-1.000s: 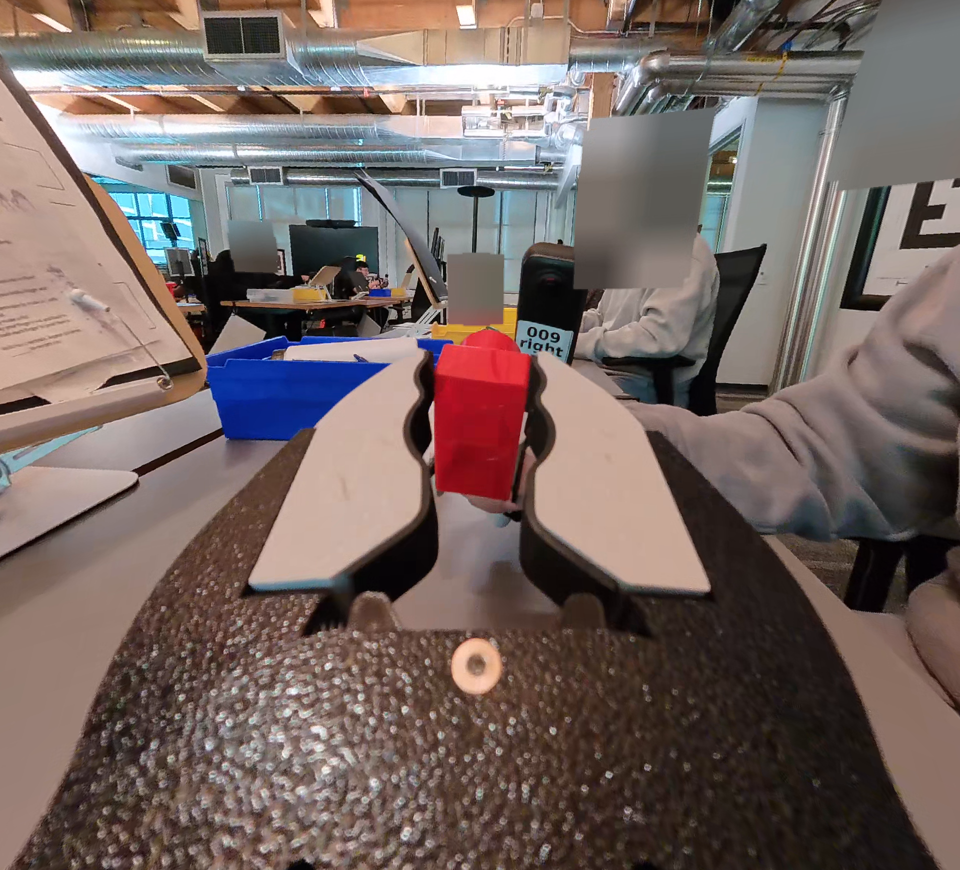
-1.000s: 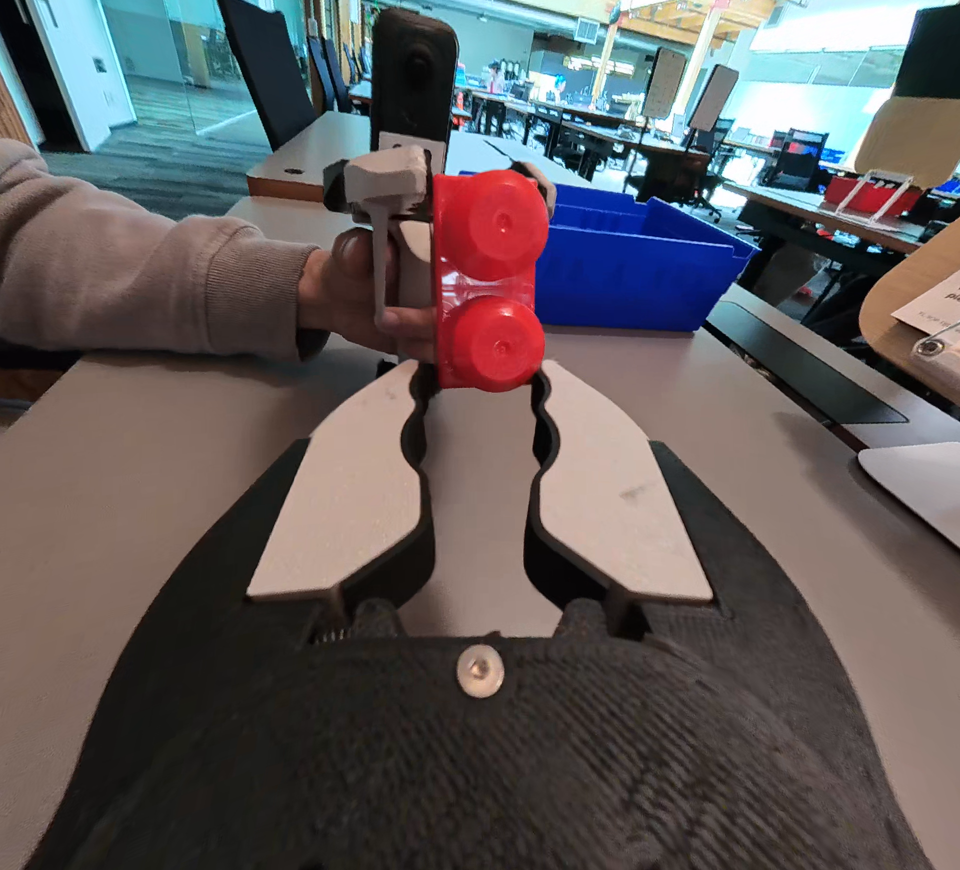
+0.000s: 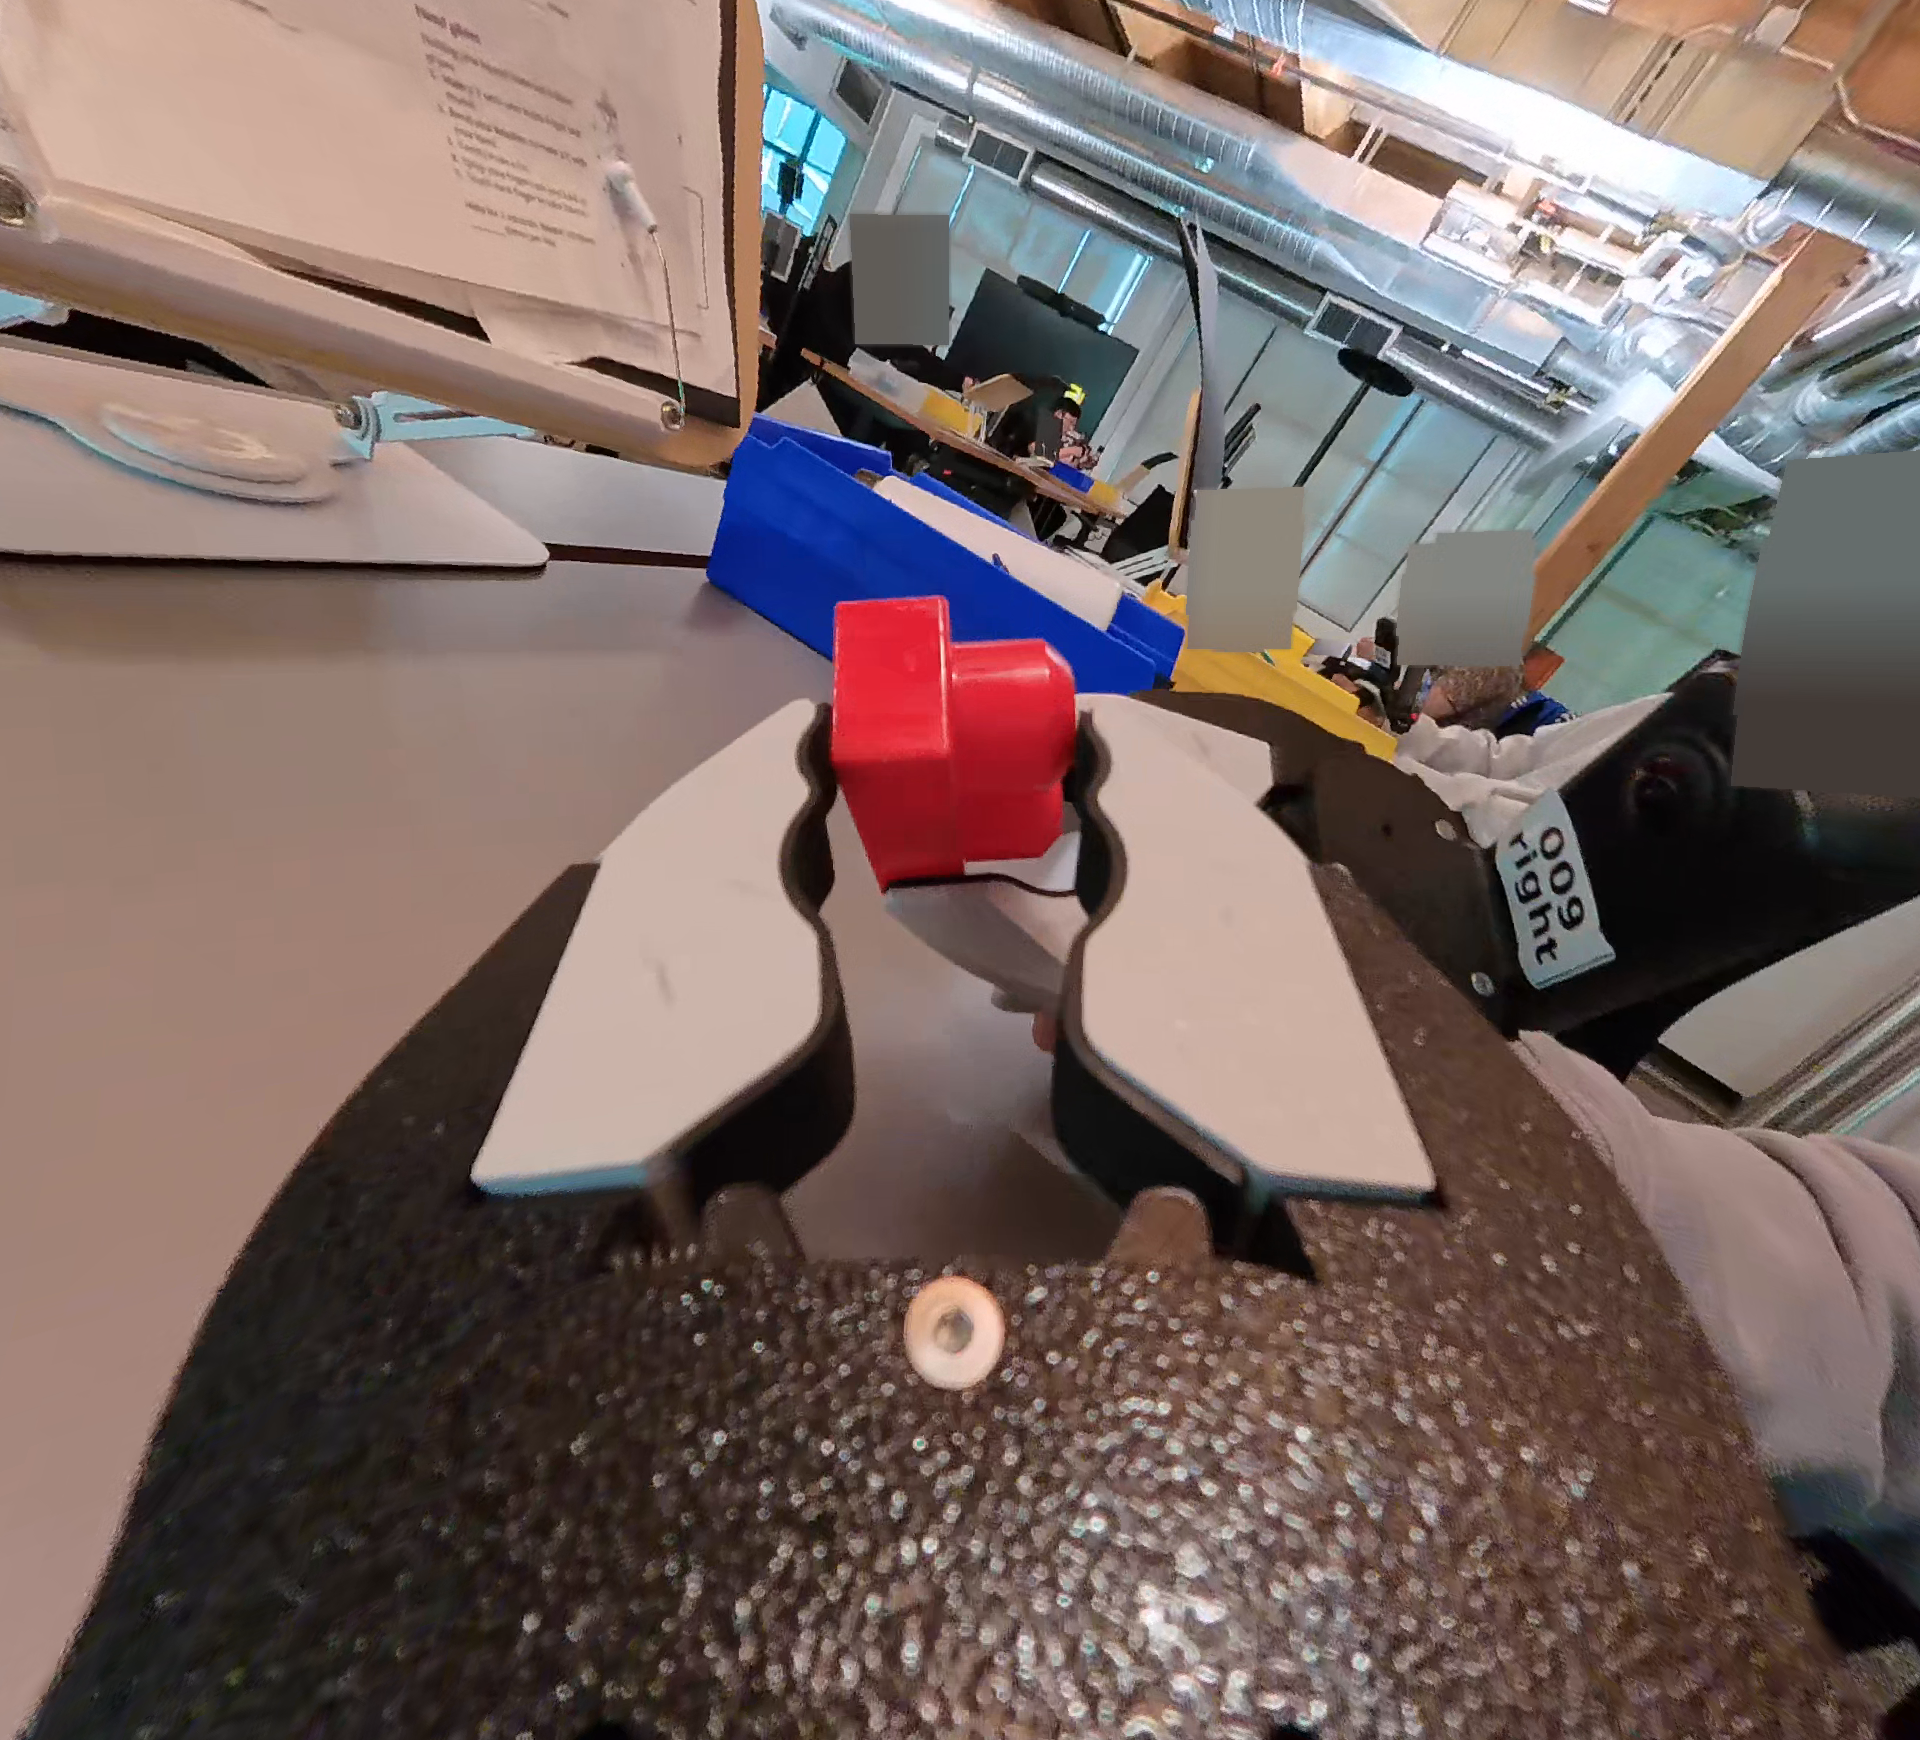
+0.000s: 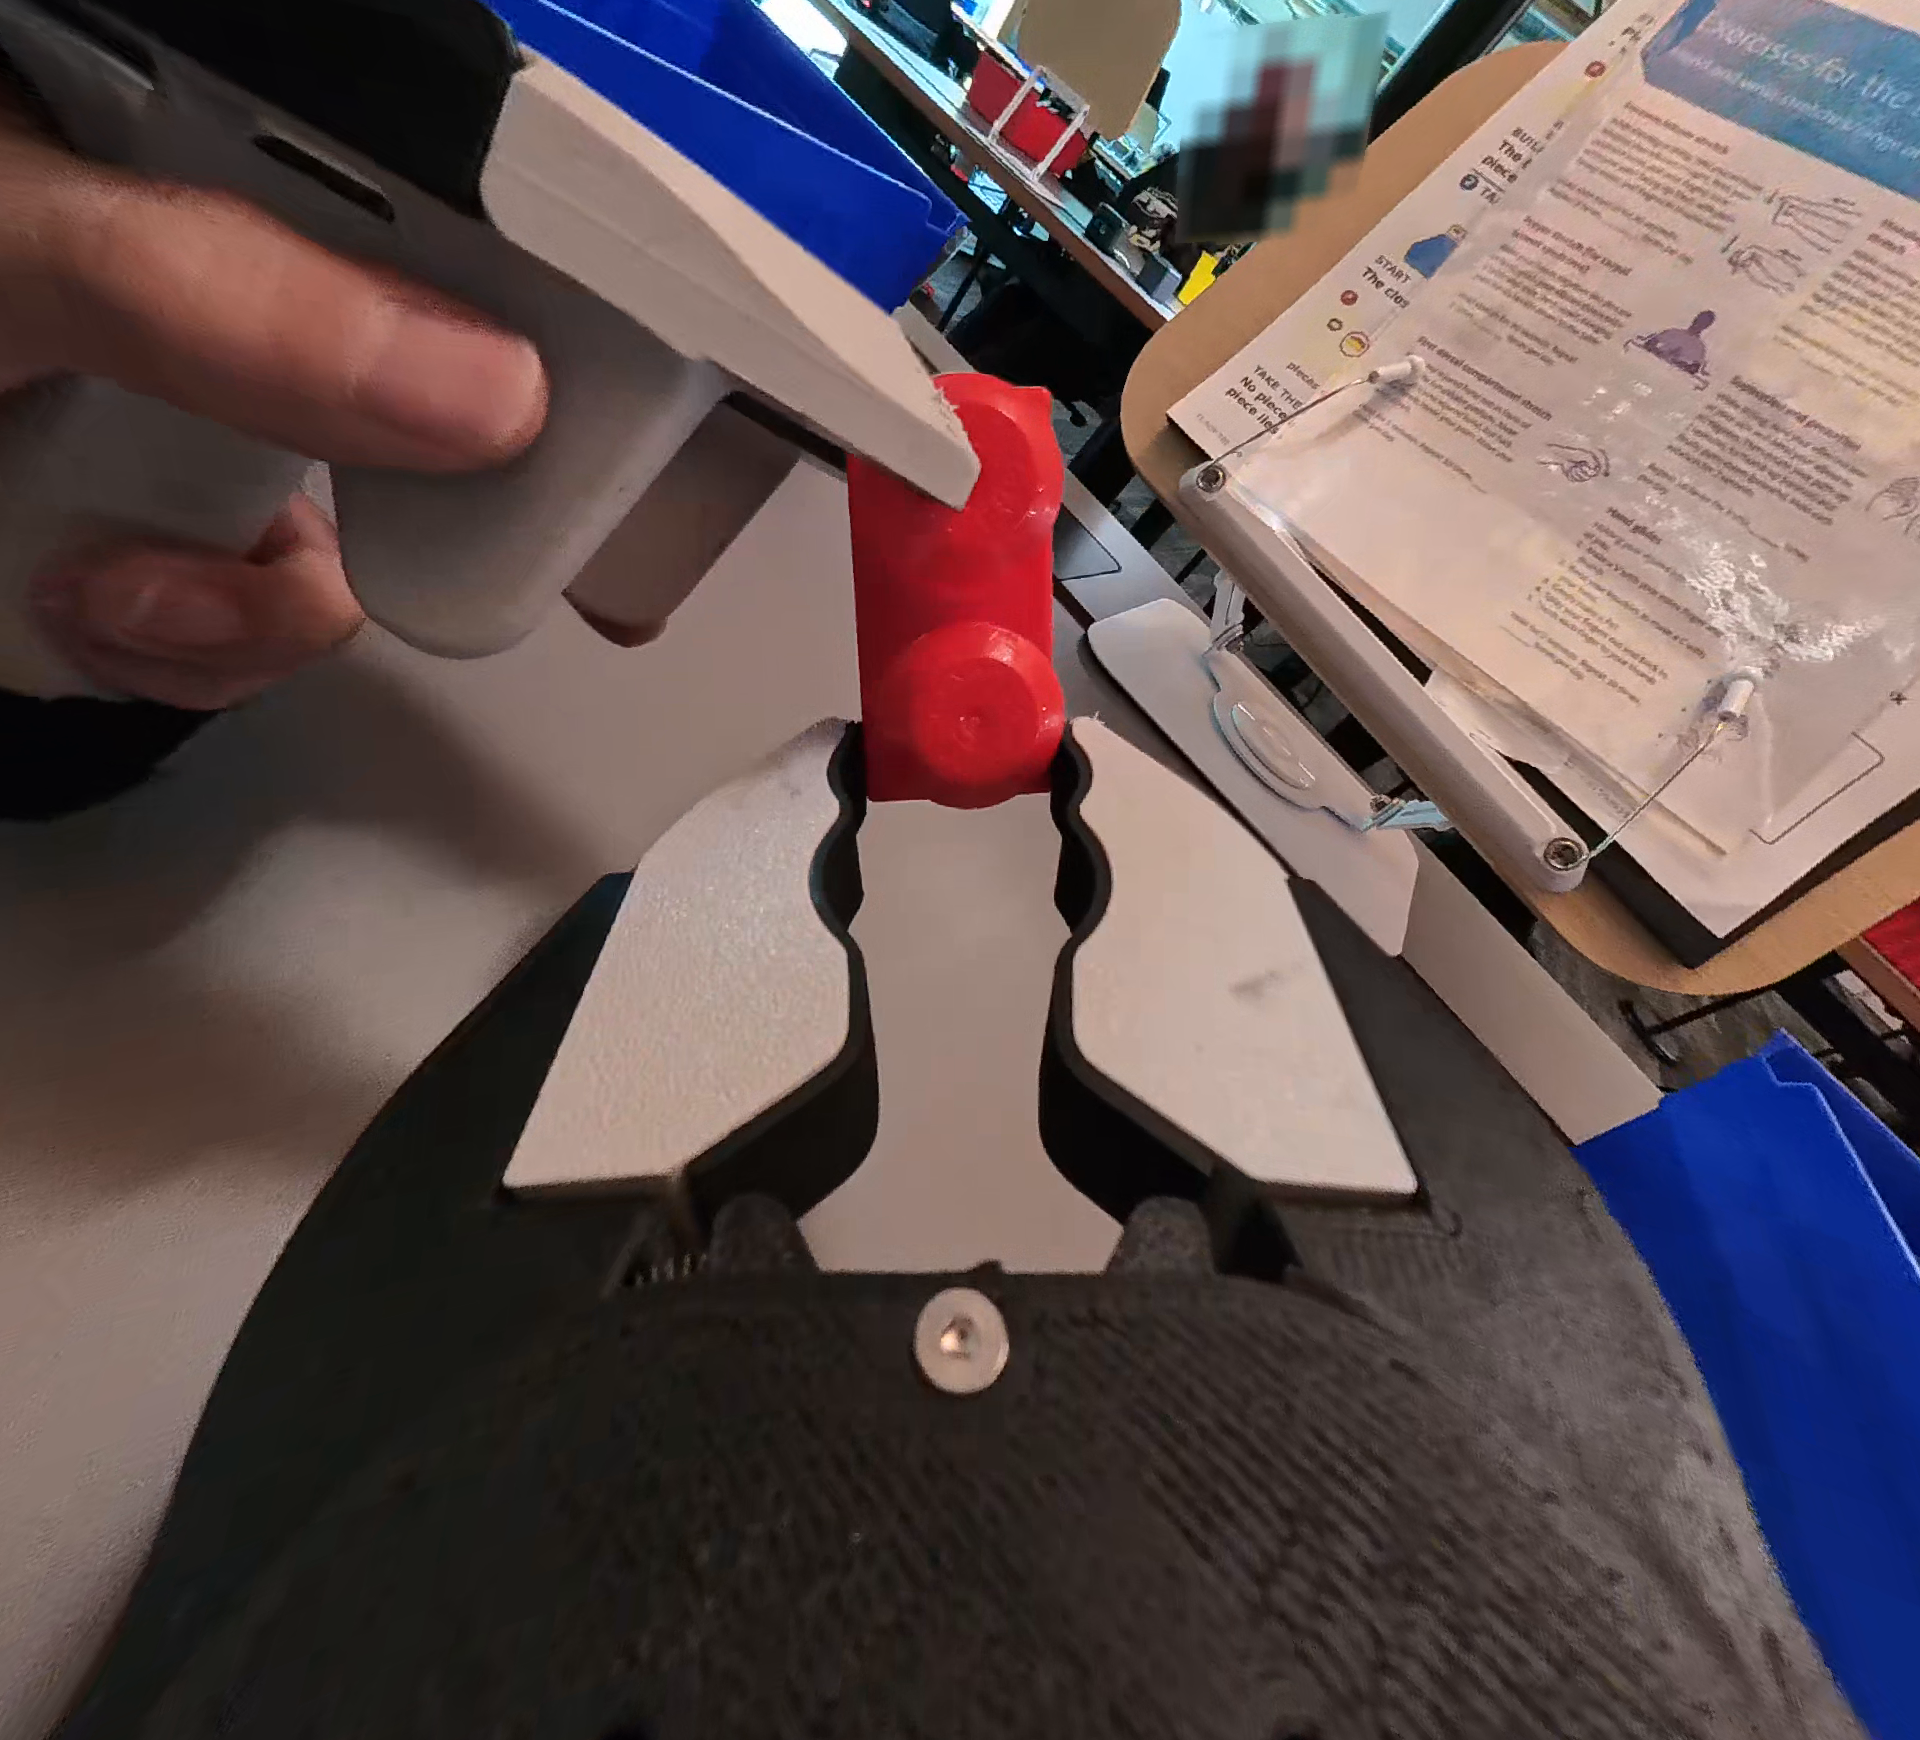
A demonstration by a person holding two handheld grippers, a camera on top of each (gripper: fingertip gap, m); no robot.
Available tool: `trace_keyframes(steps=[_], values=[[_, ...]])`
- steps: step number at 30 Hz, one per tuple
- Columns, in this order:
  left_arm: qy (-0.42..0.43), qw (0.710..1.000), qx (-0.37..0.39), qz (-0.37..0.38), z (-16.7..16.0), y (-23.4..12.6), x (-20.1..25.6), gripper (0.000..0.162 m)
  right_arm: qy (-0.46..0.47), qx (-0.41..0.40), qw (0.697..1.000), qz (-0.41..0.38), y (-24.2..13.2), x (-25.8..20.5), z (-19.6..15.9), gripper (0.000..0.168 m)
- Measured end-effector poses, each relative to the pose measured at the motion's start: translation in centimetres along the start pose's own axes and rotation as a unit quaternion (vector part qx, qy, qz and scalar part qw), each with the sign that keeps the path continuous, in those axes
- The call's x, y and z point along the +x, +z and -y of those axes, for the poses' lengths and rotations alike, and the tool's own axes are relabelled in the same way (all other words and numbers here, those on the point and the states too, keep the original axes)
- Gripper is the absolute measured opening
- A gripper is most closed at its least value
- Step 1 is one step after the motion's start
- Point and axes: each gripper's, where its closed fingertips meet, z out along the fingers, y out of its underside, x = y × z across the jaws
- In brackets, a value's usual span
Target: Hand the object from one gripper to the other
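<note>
Bare tabletop beneath; both tools, left and right, clamp the red block.

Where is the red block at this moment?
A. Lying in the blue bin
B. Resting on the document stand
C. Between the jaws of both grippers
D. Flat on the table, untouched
C: the red block has one end between the right gripper's jaws, and the left gripper clamps the other end.
</note>
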Motion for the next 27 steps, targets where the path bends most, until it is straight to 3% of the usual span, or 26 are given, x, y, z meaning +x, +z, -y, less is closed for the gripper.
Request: trace_keyframes(steps=[3,5,8,11,15,20,22,24,27], values=[[0.033,0.999,-0.01,-0.008,0.1,-0.2,0.0,0.042,0.025,0.027,0.997,0.068,-0.1,-1.1,0.2,0.035],[0.067,0.997,-0.019,-0.042,0.5,-0.6,0.5,0.042,0.119,0.067,0.977,0.165,-0.8,-2.2,1.0,0.047],[0.076,0.988,-0.019,-0.133,1.4,-1.7,2.2,0.042,0.293,0.114,0.897,0.312,-2.4,-2.6,2.7,0.056],[0.074,0.974,-0.058,-0.206,0.8,-2.8,3.4,0.042,0.347,0.162,0.845,0.373,-4.0,-2.3,4.1,0.055],[0.097,0.962,-0.108,-0.231,-0.8,-3.0,4.0,0.042,0.302,0.133,0.854,0.401,-4.1,-4.7,3.9,0.056],[0.112,0.962,-0.101,-0.227,-0.9,-2.8,4.2,0.042,0.276,0.129,0.876,0.374,-3.4,-5.2,3.7,0.048],[0.114,0.976,-0.073,-0.17,-0.4,-2.0,3.0,0.042,0.26,0.122,0.91,0.299,-2.2,-3.8,3.1,0.048],[0.116,0.985,-0.051,-0.117,-0.2,-1.2,2.0,0.054,0.248,0.098,0.94,0.211,-1.2,-1.8,2.2,0.048],[0.102,0.99,-0.076,-0.065,-1.3,-0.1,1.4,0.063,0.222,0.066,0.967,0.103,-0.7,0.5,0.9,0.048]])
